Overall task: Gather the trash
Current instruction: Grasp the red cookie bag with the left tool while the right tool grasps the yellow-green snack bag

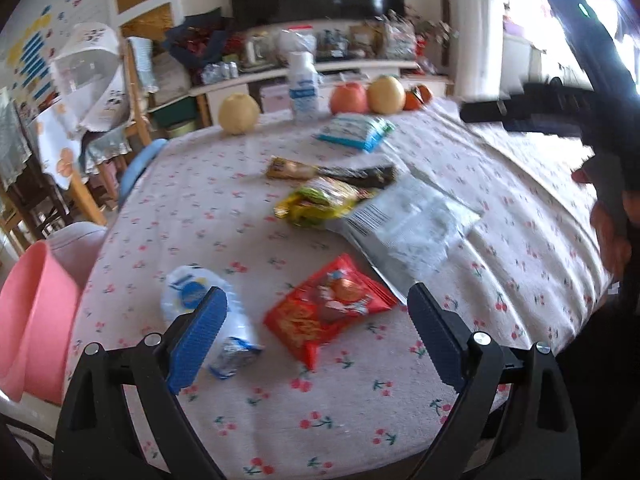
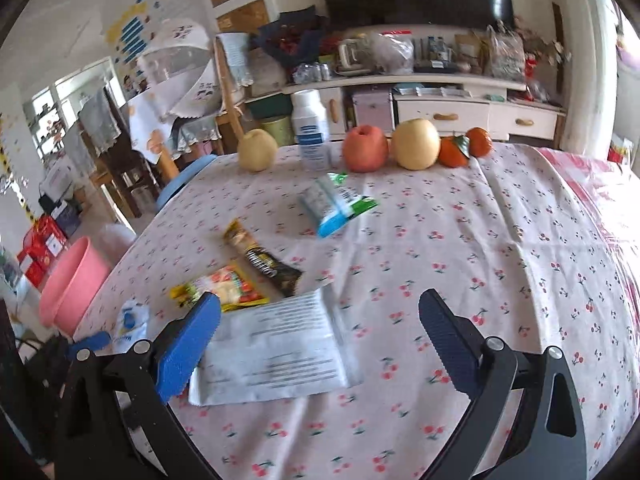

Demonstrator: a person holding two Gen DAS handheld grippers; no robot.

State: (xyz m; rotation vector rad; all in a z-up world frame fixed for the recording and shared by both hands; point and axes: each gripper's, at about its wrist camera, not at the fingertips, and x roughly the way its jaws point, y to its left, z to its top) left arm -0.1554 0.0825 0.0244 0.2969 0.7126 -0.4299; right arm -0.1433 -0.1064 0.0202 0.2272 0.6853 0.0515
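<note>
Wrappers lie on the cherry-print tablecloth (image 1: 520, 208). My left gripper (image 1: 316, 312) is open just above a red snack bag (image 1: 328, 312), with a white-and-blue wrapper (image 1: 208, 312) by its left finger. Beyond lie a yellow-green packet (image 1: 320, 200), a brown bar wrapper (image 1: 332, 172), a silvery white bag (image 1: 404, 228) and a teal-white packet (image 1: 356, 130). My right gripper (image 2: 320, 328) is open over the near edge of the white bag (image 2: 276, 348). It also faces the yellow packet (image 2: 228, 288), brown wrapper (image 2: 264, 260) and teal packet (image 2: 336, 204). A pink bin (image 1: 32, 312) stands off the table's left edge.
At the table's far edge stand a white bottle (image 2: 310, 132), two pale pears (image 2: 416, 144), an apple (image 2: 366, 148) and tangerines (image 2: 466, 146). Chairs, a blue stool (image 2: 184, 180) and cluttered shelves lie beyond. A hand (image 1: 612, 232) holds the other gripper at the right of the left wrist view.
</note>
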